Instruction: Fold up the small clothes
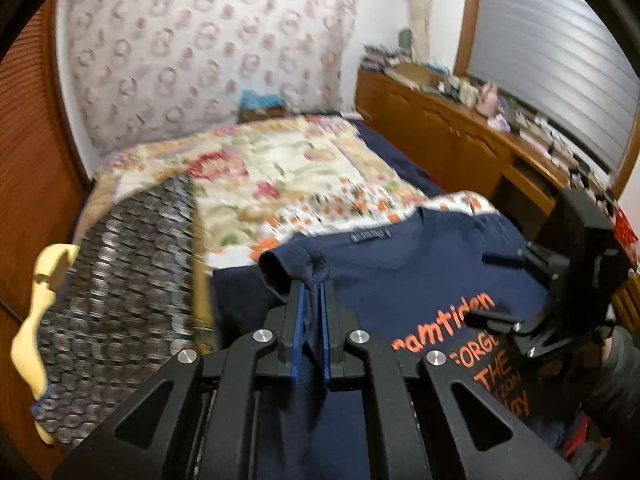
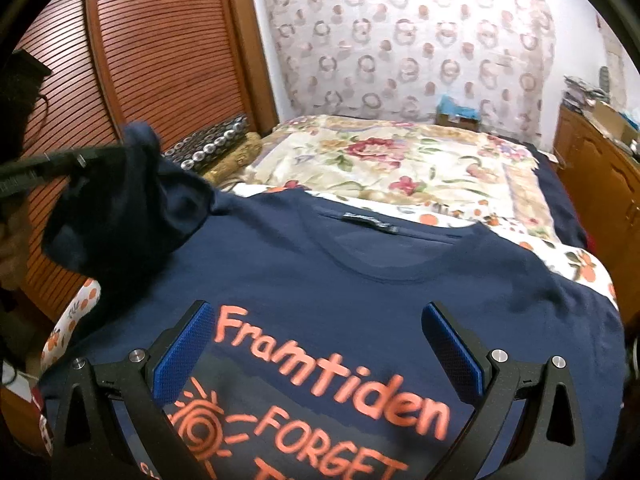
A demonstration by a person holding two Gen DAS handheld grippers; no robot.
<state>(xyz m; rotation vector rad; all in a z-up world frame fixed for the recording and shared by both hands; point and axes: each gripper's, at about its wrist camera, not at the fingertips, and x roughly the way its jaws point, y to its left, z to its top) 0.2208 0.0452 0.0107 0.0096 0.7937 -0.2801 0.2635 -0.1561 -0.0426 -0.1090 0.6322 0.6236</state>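
Observation:
A navy T-shirt (image 2: 360, 272) with orange lettering lies face up on the bed, its collar toward the far wall. My left gripper (image 1: 311, 292) is shut on the shirt's left sleeve (image 1: 280, 268), which hangs lifted and bunched above the shirt body (image 1: 400, 268). In the right wrist view that same gripper (image 2: 76, 164) shows at the far left with the raised sleeve (image 2: 132, 200) draped from it. My right gripper (image 2: 320, 324) stands wide open just above the printed chest, nothing between its blue pads (image 2: 188, 348). It also appears at the right edge of the left wrist view as the right gripper (image 1: 492, 288).
A floral quilt (image 2: 400, 160) covers the far half of the bed. A dark patterned pillow (image 1: 120, 280) and a yellow soft toy (image 1: 32, 340) lie at the left. A wooden cabinet (image 1: 460, 128) cluttered with small items runs along the right. Slatted wooden doors (image 2: 160, 48) stand at the left.

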